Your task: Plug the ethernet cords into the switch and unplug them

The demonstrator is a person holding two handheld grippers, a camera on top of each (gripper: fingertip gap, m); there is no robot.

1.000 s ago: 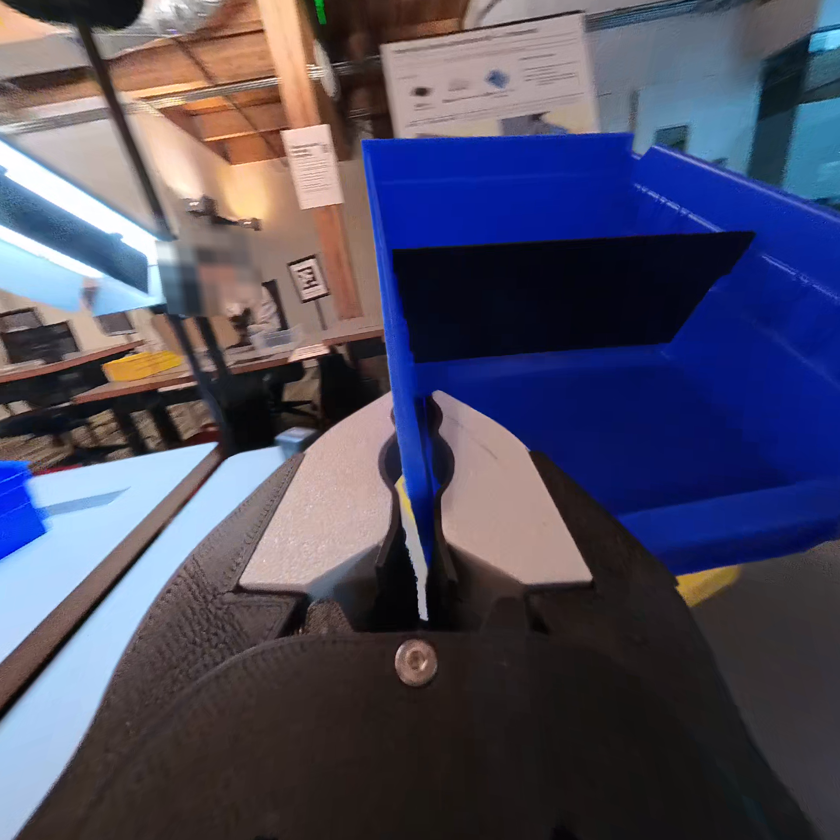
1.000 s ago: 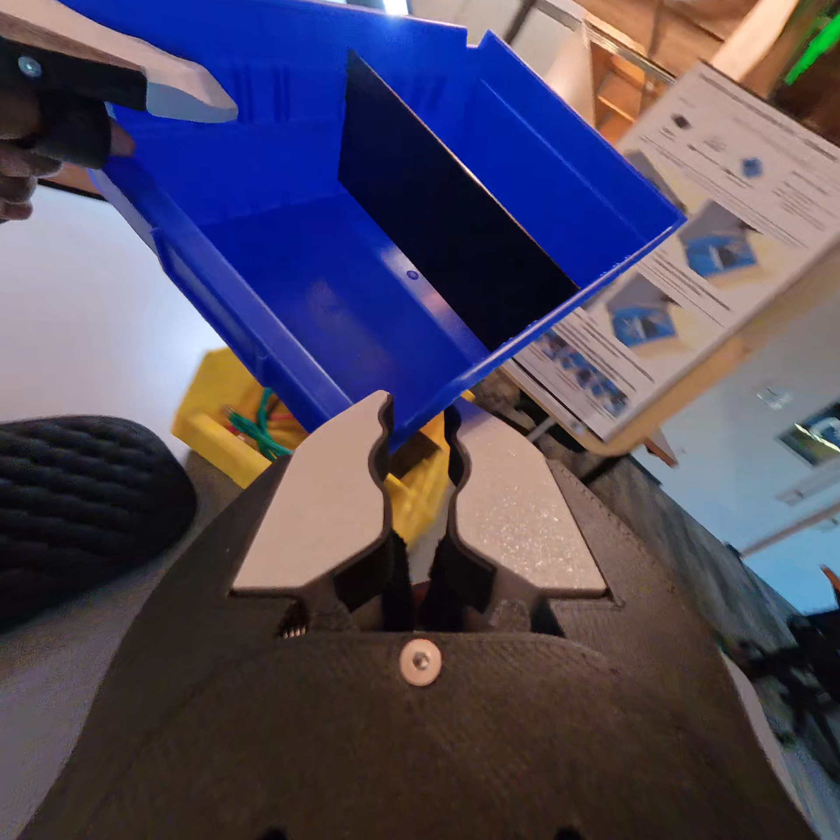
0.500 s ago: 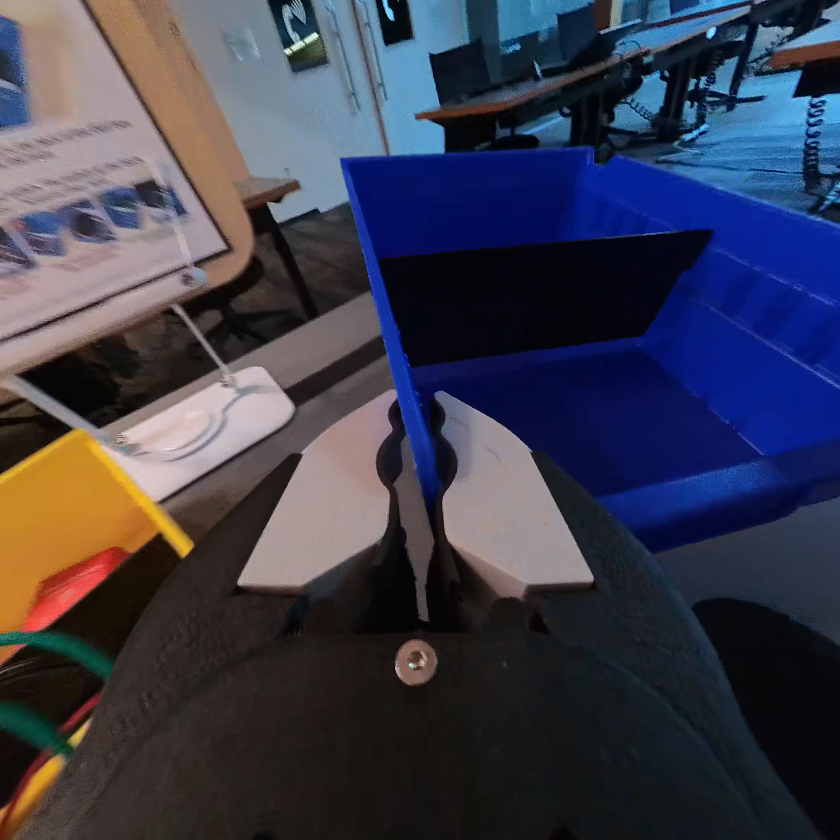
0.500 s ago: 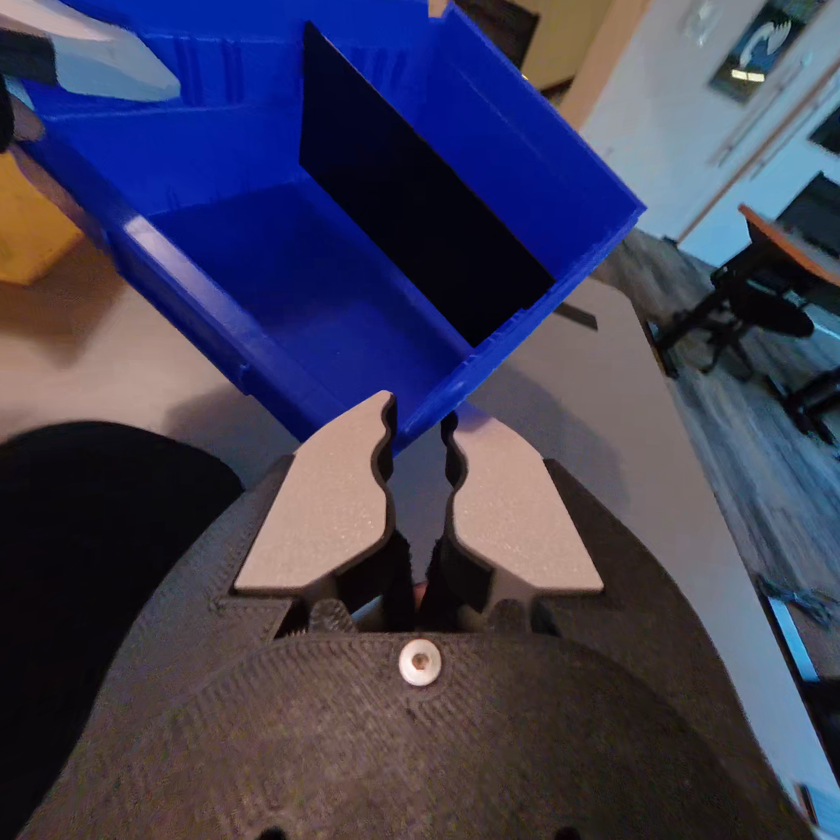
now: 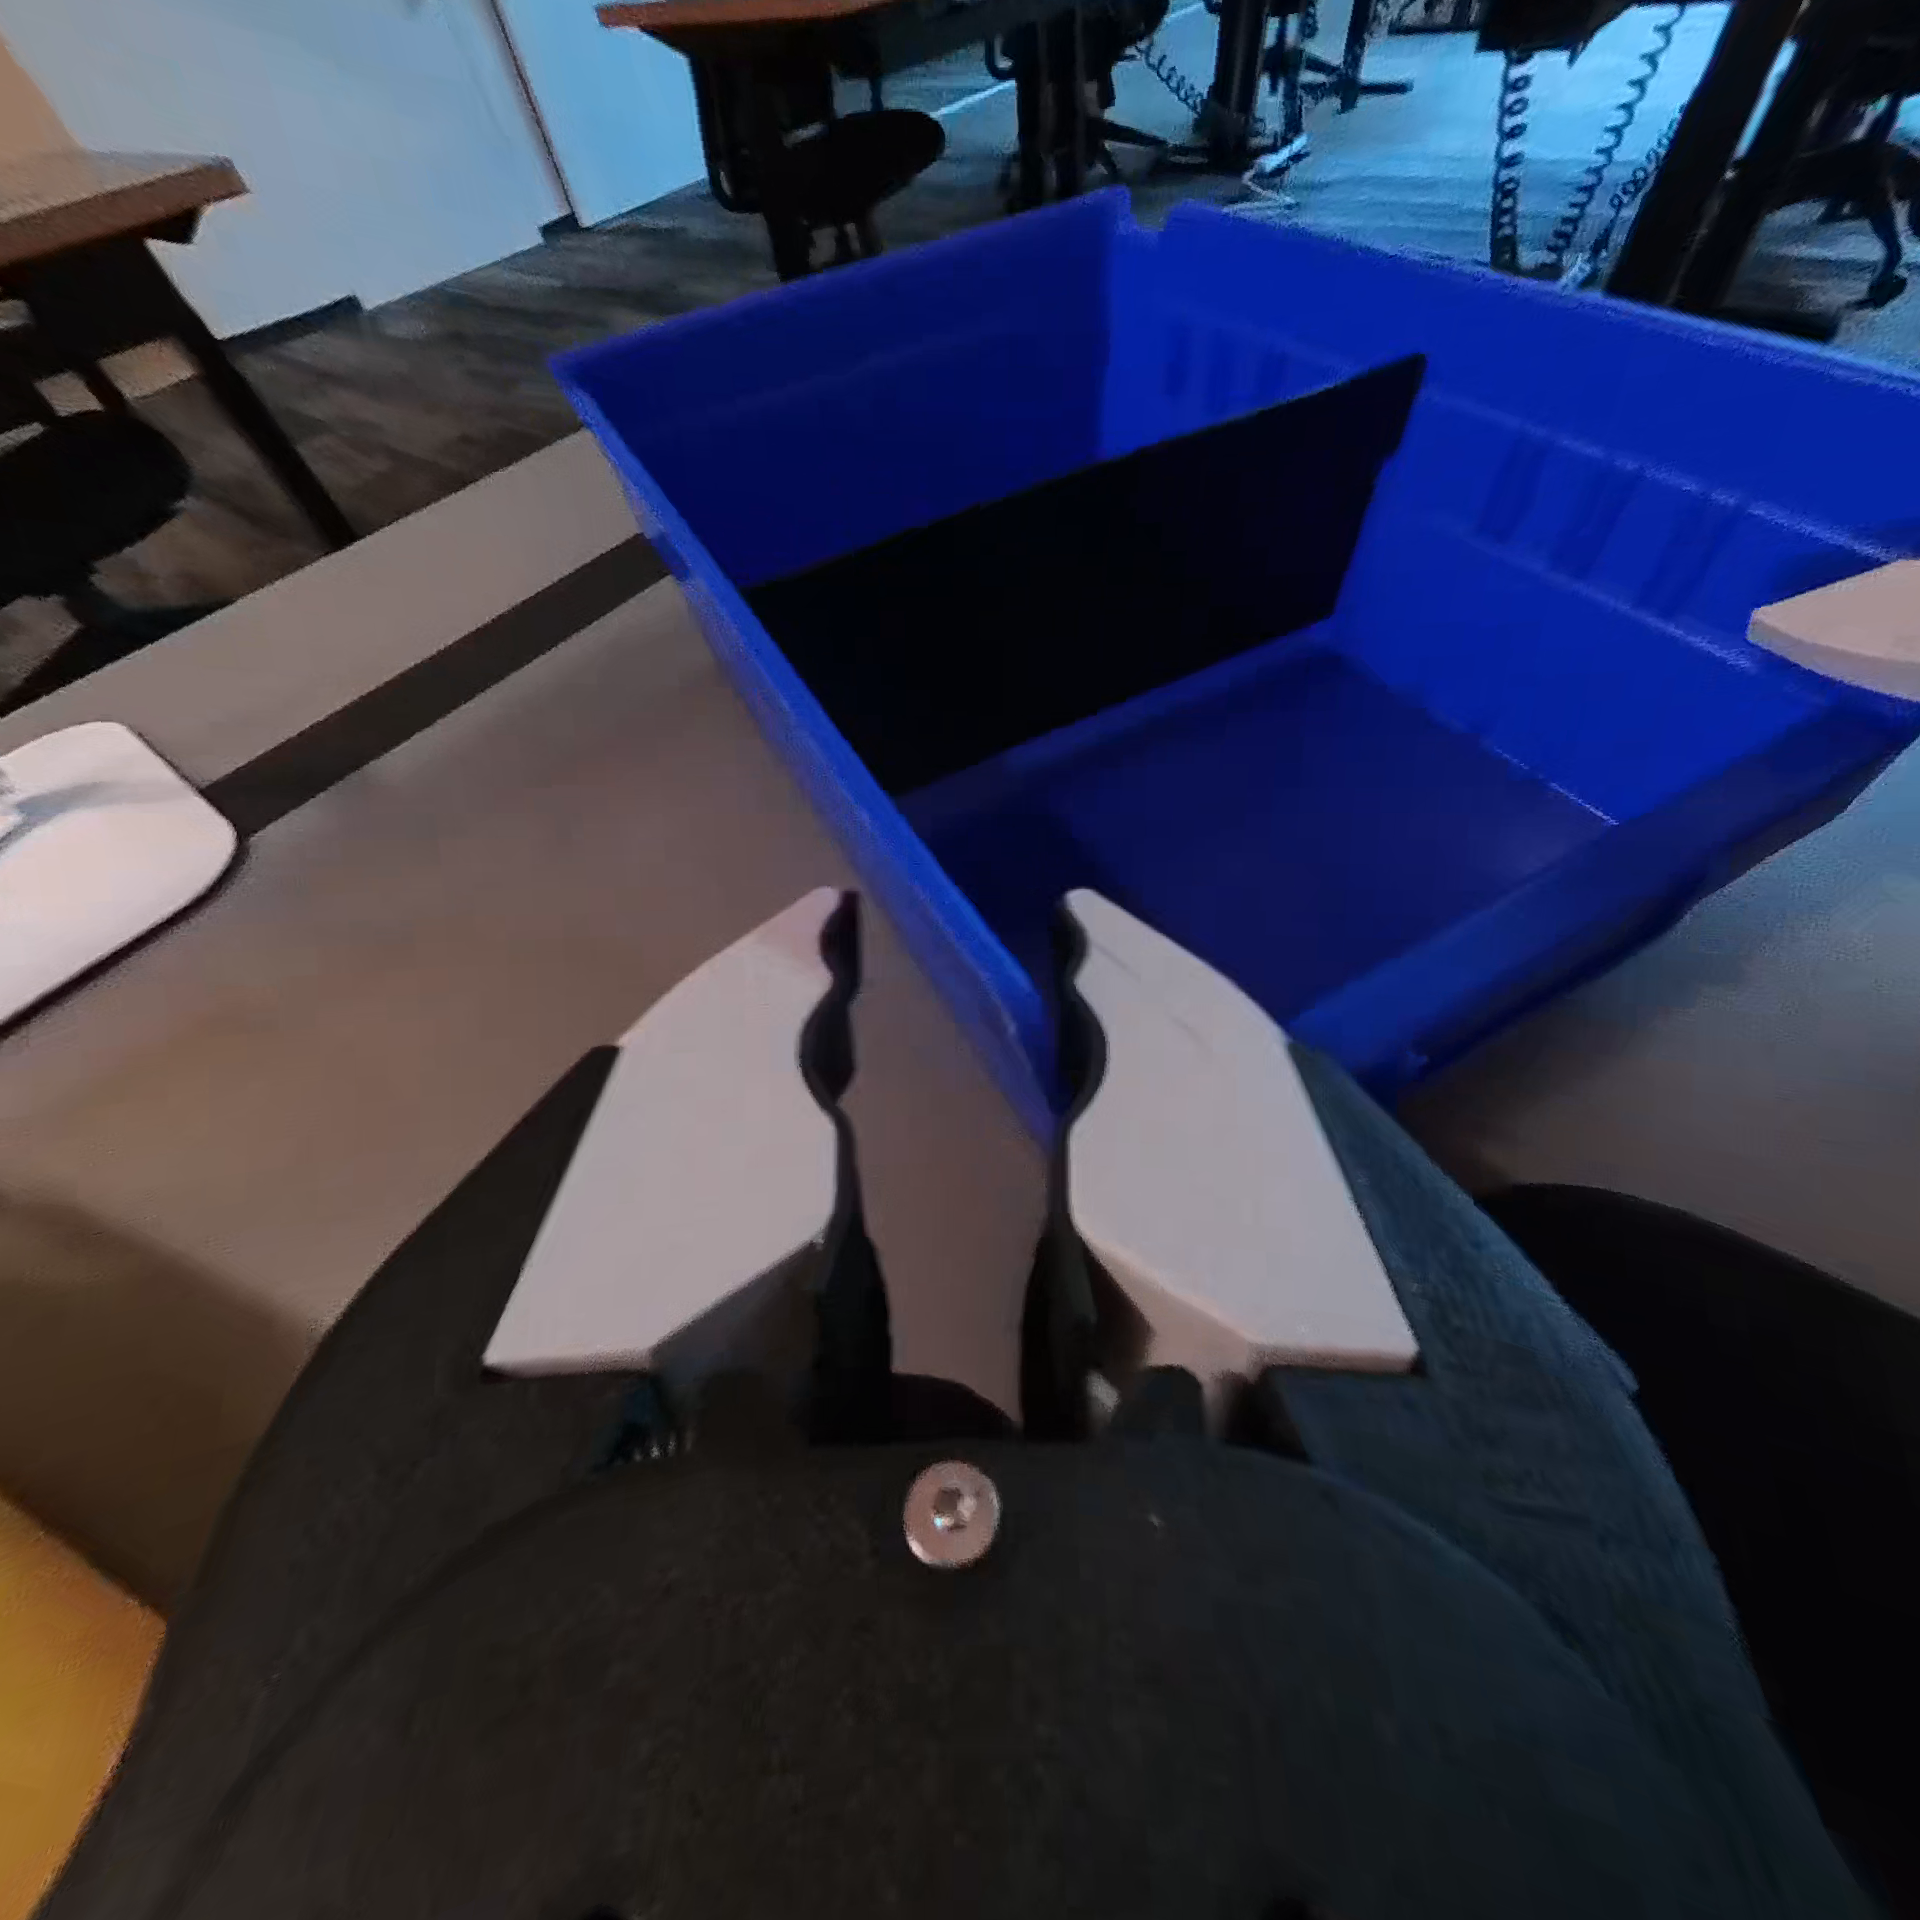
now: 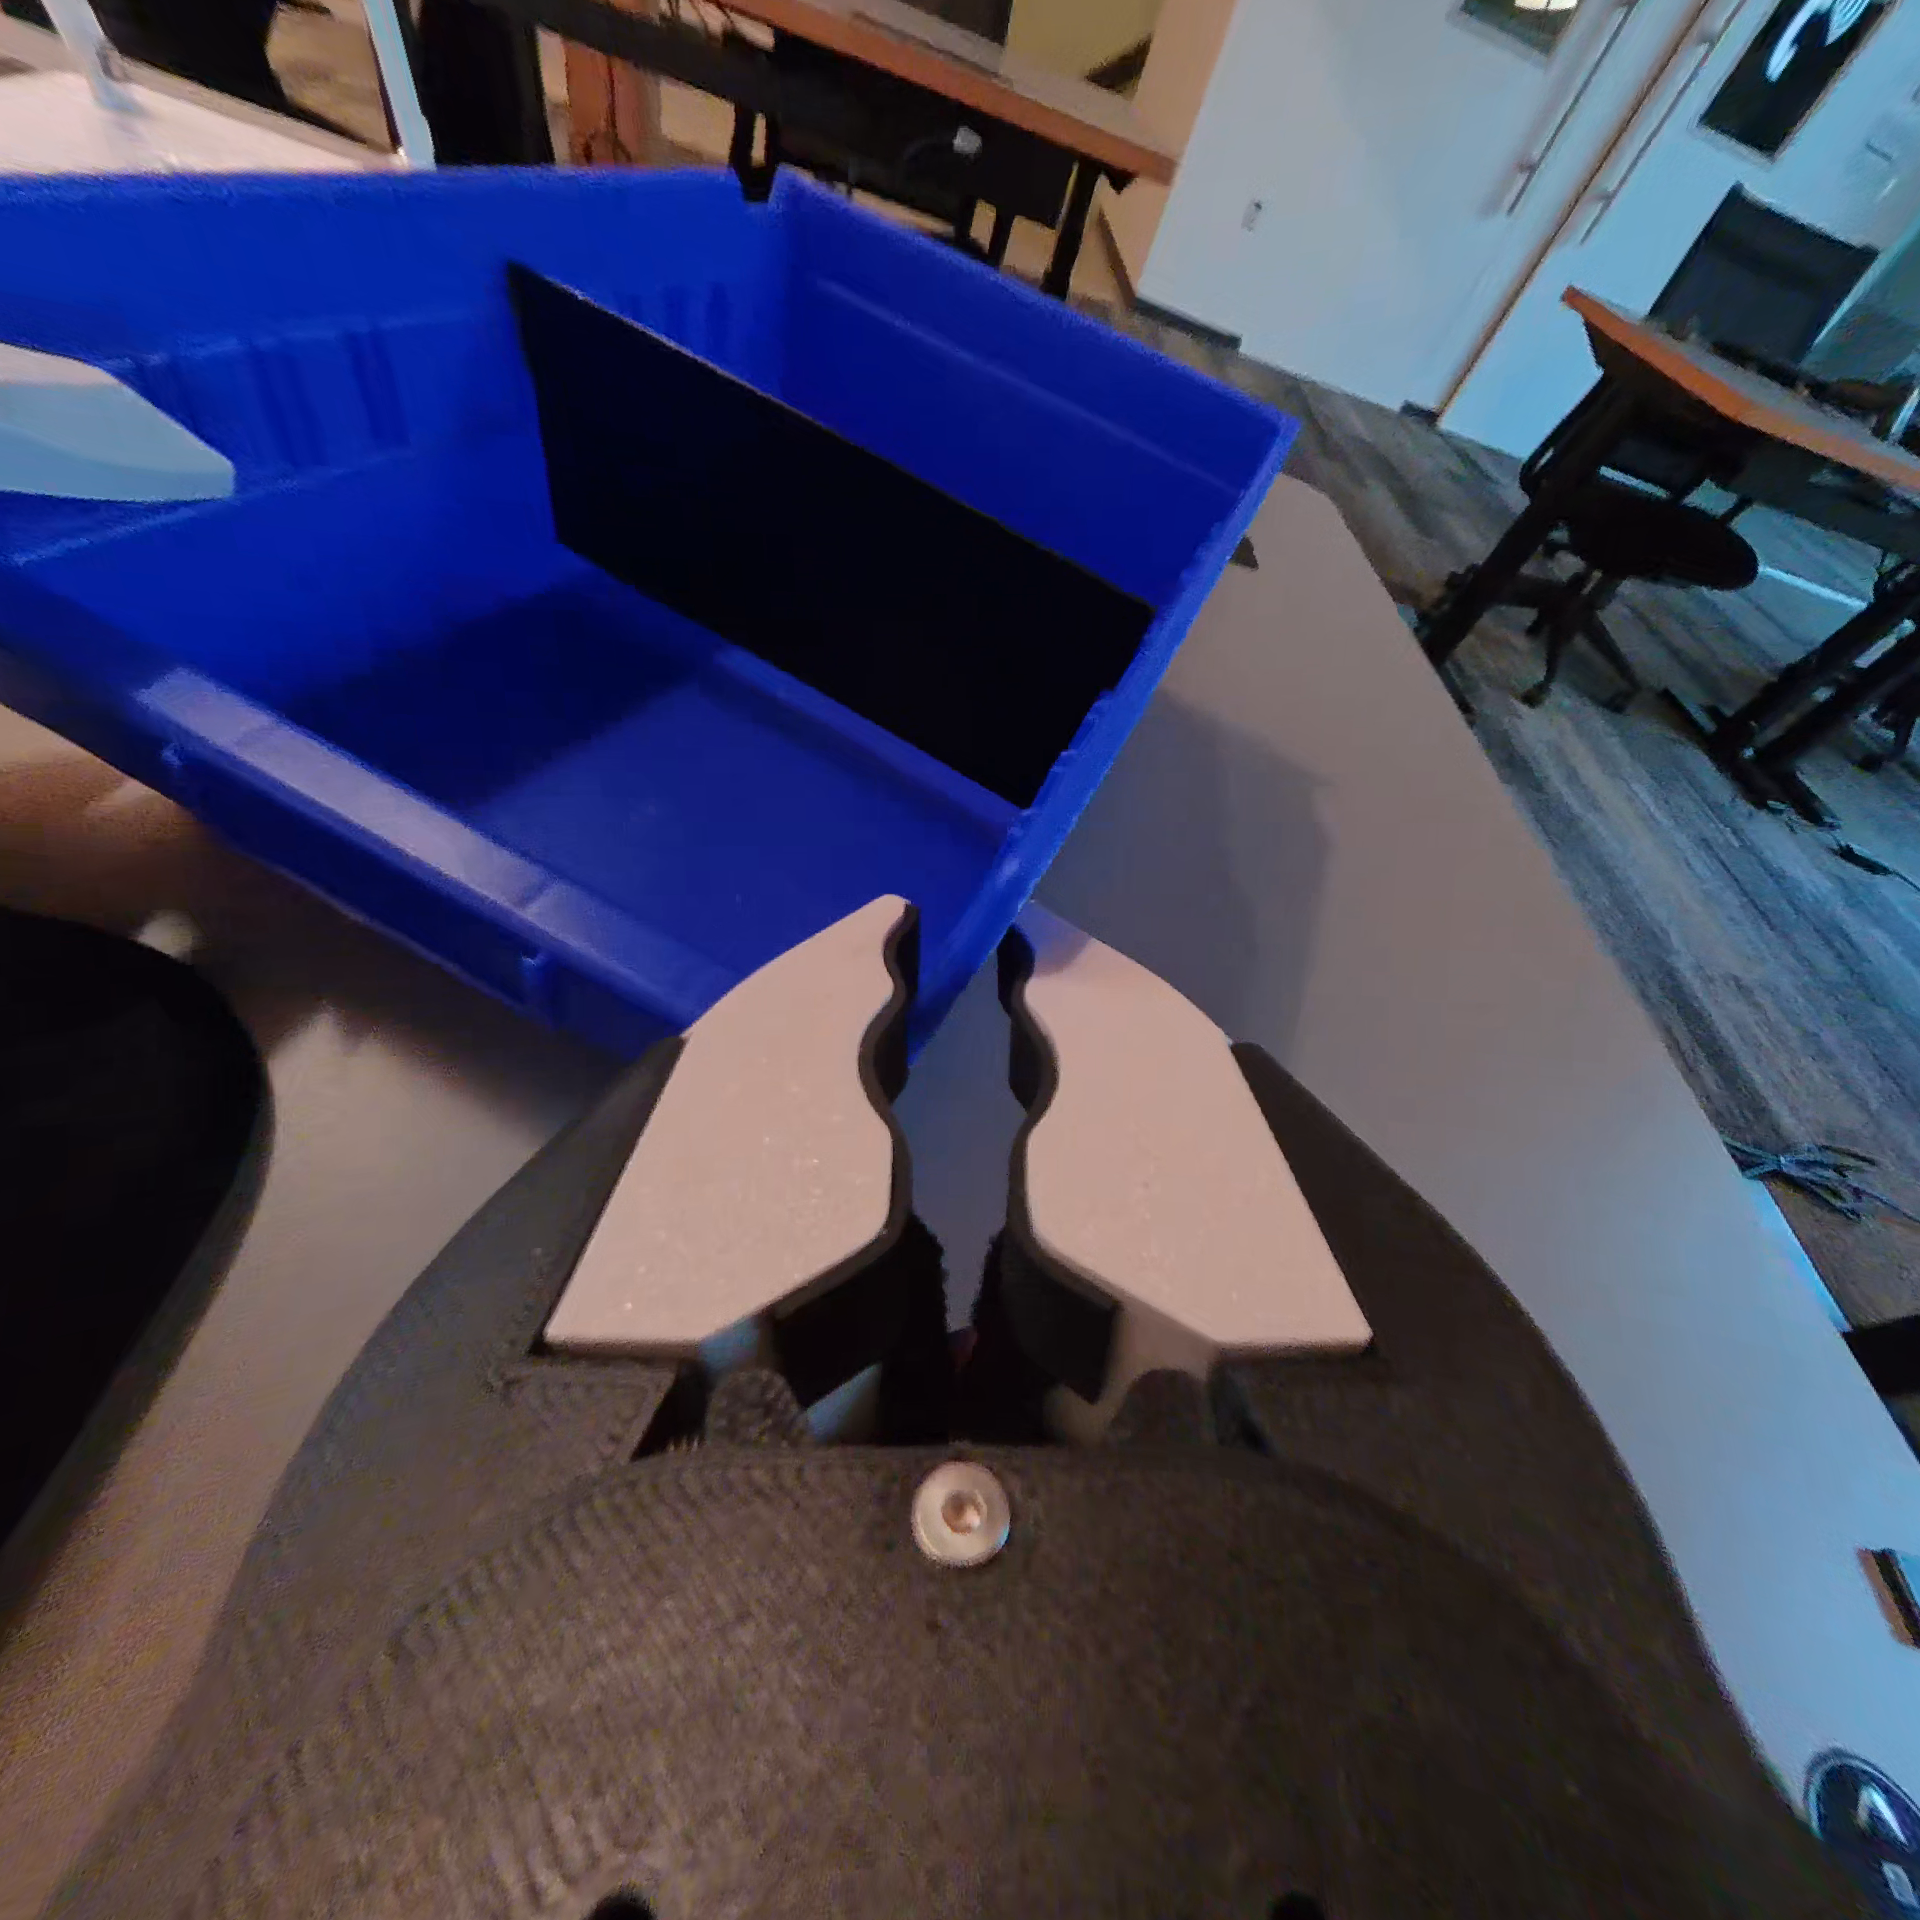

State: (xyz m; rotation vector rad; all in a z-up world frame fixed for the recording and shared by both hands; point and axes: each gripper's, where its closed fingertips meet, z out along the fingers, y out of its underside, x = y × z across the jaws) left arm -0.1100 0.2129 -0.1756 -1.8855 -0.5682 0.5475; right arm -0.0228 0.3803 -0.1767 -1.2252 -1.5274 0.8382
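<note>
A blue bin with a black divider rests on the grey table. My left gripper is open, and the bin's near side wall stands between its fingers, against the right one. My right gripper is closed on the opposite corner wall of the bin. Each view shows the other gripper's fingertip at the far wall: the right gripper's fingertip and the left gripper's fingertip. The bin's near compartment holds nothing. No ethernet cords or switch are in view.
A white flat stand base lies at the left, and a yellow bin corner is at the lower left. A black padded object lies near me. The table edge runs on the right, with desks and chairs beyond. The tips of one gripper are about 20 cm away from the tips of the other.
The bin came down from a raised, tilted hold to the table, swinging away from the yellow bin. My left gripper's fingers have opened off the bin wall. The right gripper's hold is unchanged.
</note>
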